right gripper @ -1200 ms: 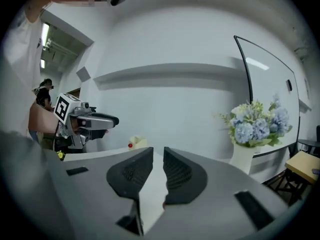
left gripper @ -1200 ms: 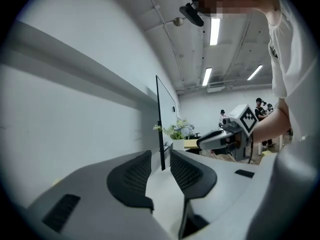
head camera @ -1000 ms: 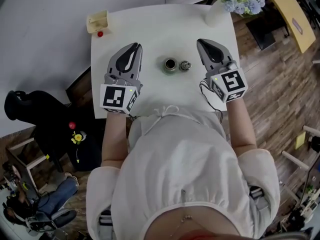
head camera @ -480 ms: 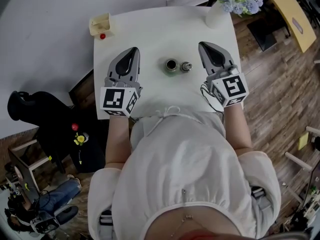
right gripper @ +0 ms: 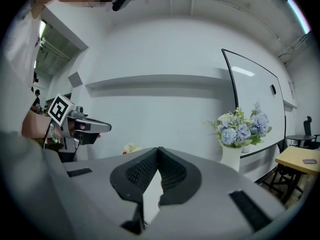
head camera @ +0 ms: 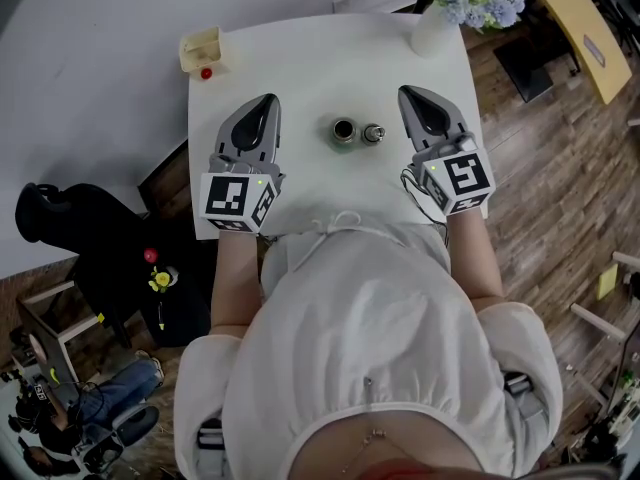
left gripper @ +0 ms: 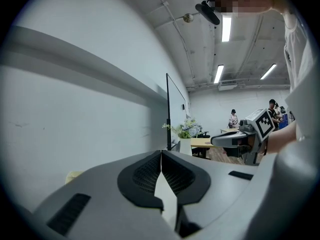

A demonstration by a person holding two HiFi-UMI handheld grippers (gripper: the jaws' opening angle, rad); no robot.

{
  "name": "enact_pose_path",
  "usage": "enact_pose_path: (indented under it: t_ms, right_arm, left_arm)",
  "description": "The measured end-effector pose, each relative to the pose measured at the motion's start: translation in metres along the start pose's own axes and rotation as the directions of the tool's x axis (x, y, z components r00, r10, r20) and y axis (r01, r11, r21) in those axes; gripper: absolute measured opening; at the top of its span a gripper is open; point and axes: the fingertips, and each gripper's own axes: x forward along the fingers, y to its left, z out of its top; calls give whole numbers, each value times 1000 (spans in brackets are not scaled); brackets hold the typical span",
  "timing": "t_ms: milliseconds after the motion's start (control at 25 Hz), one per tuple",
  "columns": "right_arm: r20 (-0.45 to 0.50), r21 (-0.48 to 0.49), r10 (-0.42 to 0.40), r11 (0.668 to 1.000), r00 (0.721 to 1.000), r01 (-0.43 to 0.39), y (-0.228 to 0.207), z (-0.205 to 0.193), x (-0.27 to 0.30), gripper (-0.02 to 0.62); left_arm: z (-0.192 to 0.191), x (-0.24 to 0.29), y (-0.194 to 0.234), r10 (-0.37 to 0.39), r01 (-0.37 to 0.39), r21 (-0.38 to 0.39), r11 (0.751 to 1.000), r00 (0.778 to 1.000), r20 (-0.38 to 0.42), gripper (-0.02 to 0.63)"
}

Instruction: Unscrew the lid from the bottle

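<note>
white table (head camera: 300,58): smooth matt top, rectangular, beneath both grippers.
left gripper (head camera: 268,99): grey hard shell, dark ribbed pads; jaws closed together, nothing held; points level, away from person.
right gripper (head camera: 404,91): same build; jaws closed, empty; roughly parallel to left gripper.
bottle (head camera: 343,130): small, round, metallic-looking; upright, long axis vertical, mouth looks open; stands between grippers, to inner side of each, not ahead of jaws.
lid (head camera: 371,132): small round cap, just beside bottle on right gripper's side; right gripper nearer; judged already off.
</note>
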Motion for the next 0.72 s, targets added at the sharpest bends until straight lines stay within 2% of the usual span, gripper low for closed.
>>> enact_pose_path:
  t_ms: [360, 720]
  right_arm:
    - [-7, -35, -20, 999, 1000, 20, 4, 0, 2, 0]
    - [-10, -19, -16, 1000, 1000, 16, 3, -4, 0, 0]
  left_arm:
    - [-4, 2, -5, -23, 23, 7, 1000, 999, -28, 21]
    - [-5, 3, -4, 7, -7, 16, 1000, 1000, -24, 20]
